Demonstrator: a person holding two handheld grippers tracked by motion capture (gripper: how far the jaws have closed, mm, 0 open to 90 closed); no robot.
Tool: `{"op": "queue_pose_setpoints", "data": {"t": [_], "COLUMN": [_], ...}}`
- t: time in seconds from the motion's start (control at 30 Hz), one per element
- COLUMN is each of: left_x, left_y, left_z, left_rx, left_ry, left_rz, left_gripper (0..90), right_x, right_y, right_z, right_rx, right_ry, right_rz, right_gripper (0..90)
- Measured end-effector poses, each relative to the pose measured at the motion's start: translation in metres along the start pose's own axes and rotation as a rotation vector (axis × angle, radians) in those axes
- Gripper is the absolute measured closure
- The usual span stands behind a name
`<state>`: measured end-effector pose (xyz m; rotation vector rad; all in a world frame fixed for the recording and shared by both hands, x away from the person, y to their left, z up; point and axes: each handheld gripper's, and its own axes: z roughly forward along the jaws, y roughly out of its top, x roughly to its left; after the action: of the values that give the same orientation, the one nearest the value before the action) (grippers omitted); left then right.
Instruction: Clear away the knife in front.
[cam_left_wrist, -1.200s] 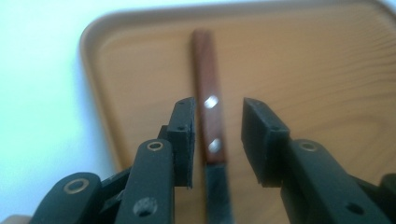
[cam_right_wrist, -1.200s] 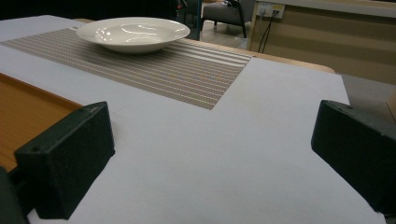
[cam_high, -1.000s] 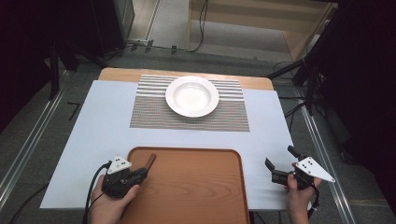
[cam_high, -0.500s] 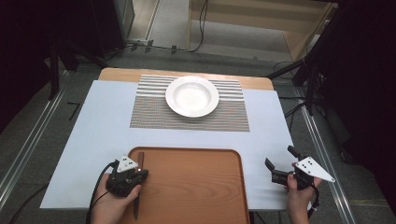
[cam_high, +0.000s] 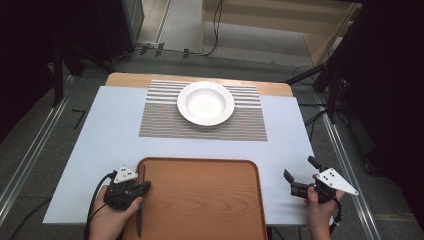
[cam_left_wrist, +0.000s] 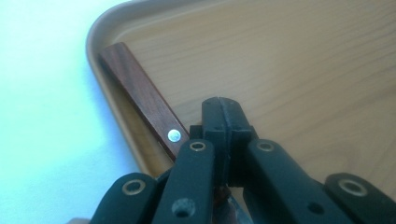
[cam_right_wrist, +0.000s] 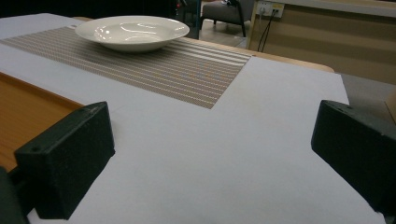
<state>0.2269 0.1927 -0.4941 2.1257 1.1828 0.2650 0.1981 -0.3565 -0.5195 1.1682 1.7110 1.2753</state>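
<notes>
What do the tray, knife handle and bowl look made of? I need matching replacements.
Tray: wood or wood-look laminate, matte, with grain lines running along it. Knife handle: dark reddish wood, smooth, with a shiny metal rivet. Bowl: white glazed ceramic by its glossy highlights, though melamine can't be ruled out.

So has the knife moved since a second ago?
Yes. The knife swung from slanting toward the plate to lying along the tray's left rim, under the left gripper.
</notes>
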Motion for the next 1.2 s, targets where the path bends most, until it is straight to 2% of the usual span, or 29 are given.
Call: {"op": "queue_pose_setpoints", "data": {"t": [0.4,0.5,0.6,0.73,0.87,1.03,1.1,1.2], "left_x": [0.007,0.008,0.01,0.008,0.007,0.007,0.009,0.01], "left_y": [-0.001,-0.001,-0.001,0.0,0.002,0.003,0.003,0.003], "left_z": [-0.002,-0.005,-0.01,-0.015,-0.02,-0.028,-0.03,-0.032], "left_rx": [-0.007,-0.033,-0.08,-0.129,-0.174,-0.248,-0.259,-0.282], "left_ry": [0.004,-0.029,-0.046,-0.065,-0.064,-0.031,-0.04,-0.033], "left_rz": [0.004,-0.002,-0.006,0.023,0.04,0.086,0.086,0.087], "left_gripper": [89.6,88.2,78.9,68.2,56.9,46.0,41.6,37.7], "right_x": [0.0,0.0,0.0,0.0,0.0,0.0,0.0,0.0], "right_y": [0.0,0.0,0.0,0.0,0.0,0.0,0.0,0.0], "right_z": [0.0,0.0,0.0,0.0,0.0,0.0,0.0,0.0], "right_rx": [0.001,0.001,0.0,0.001,0.002,0.002,0.003,0.003], "right_ry": [-0.001,0.0,0.0,0.0,-0.002,-0.002,-0.002,-0.003], "right_rz": [-0.001,-0.001,-0.001,-0.001,-0.001,-0.001,-0.002,-0.002], "right_gripper": [0.0,0.0,0.0,0.0,0.0,0.0,0.0,0.0]}}
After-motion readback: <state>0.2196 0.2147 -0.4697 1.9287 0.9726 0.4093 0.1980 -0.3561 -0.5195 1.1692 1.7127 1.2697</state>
